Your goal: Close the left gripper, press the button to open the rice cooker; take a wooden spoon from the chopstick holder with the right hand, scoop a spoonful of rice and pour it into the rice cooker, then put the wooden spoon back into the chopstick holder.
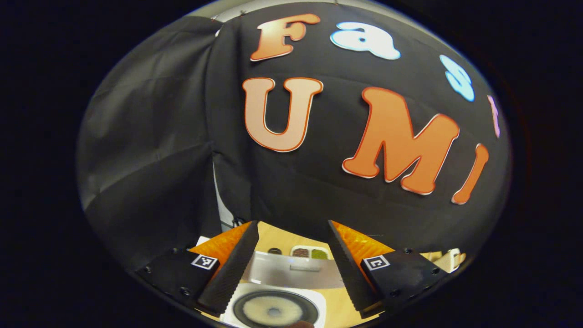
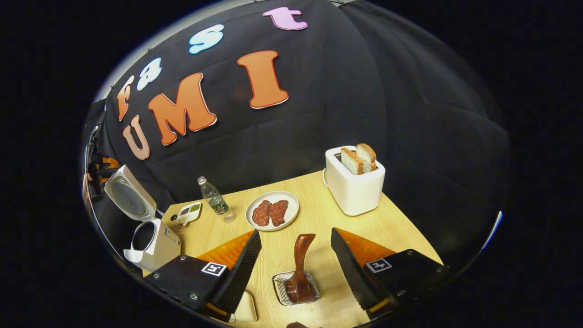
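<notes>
Hovering above the rice cooker (image 1: 278, 291), the left tongs (image 1: 291, 269) hang with fingers apart, and between them you look straight down into the pot, where a pale layer lies in the dark bowl. From the right gripper view the cooker (image 2: 152, 243) stands at the counter's (image 2: 319, 214) far left corner with its lid (image 2: 129, 192) tipped up and back, so the button press looks done and the pot mouth is free to take a pour.

The right tongs (image 2: 296, 269) are spread wide too, clamped on nothing, with the wooden spoon (image 2: 301, 269) standing between their fingers. It leans a little, bowl down, in the wire chopstick holder (image 2: 296, 288) at the counter's near edge, handle up (a sensible way to keep it, since the handle is the part offered to a grip). I judge the step in hand is fetching that spoon: the tongs seem lined up on either side of the handle but are not touching it.

Farther back sit a plate of meat (image 2: 272, 210), a water bottle (image 2: 215, 199) and a small condiment dish (image 2: 190, 212), with a toaster (image 2: 354, 181) holding bread near the right edge, all well apart from the spoon's likely path towards the cooker. Where the rice to be scooped sits I cannot tell.
</notes>
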Demonstrator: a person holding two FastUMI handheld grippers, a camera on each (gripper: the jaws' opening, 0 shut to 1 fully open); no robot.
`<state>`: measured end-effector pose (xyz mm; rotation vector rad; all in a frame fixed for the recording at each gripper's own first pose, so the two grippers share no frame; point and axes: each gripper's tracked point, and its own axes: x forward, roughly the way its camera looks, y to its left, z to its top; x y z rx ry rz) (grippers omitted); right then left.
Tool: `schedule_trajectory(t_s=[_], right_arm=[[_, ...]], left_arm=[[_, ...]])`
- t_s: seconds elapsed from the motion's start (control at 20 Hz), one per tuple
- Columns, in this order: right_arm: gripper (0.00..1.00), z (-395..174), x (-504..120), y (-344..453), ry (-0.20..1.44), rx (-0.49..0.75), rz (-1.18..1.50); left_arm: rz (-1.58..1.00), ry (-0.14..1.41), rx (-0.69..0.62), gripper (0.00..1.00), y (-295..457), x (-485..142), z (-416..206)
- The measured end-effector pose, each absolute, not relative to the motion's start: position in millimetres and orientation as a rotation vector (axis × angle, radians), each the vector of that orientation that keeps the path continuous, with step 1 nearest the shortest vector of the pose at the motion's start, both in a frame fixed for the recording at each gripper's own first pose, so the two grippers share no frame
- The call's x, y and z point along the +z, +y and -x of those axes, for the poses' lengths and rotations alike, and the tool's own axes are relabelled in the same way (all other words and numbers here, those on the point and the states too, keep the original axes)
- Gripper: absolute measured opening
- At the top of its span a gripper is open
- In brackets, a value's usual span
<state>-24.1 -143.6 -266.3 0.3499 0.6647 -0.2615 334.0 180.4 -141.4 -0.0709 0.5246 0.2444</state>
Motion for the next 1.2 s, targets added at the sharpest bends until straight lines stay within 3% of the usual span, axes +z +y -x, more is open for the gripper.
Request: schedule_trajectory(t_s=[0.25,0.55,0.9,1.1,1.2], right_arm=[[0.95,-6.2,-253.6,-119.2,0.659,-0.203,-0.359],[0.95,-33.1,-246.1,-72.9,0.65,-0.075,-0.323],[0.95,-35.7,-248.9,-28.3,0.651,0.036,-0.277],[0.95,-26.6,-241.5,-17.8,0.63,0.065,-0.258],[0.95,-21.2,-241.7,-14.0,0.631,0.072,-0.246]], left_arm=[[-0.043,0.665,0.29,0.98,188.3,-164.6,-324.6],[-0.049,0.751,0.325,0.99,175.2,-179.1,-241.5],[-0.03,0.922,0.345,0.97,154.5,-264.1,-125.3],[-0.062,1.062,0.336,0.99,143.4,-320.5,-88.9],[-0.02,1.05,0.331,0.99,142.9,-325.1,-95.6]])
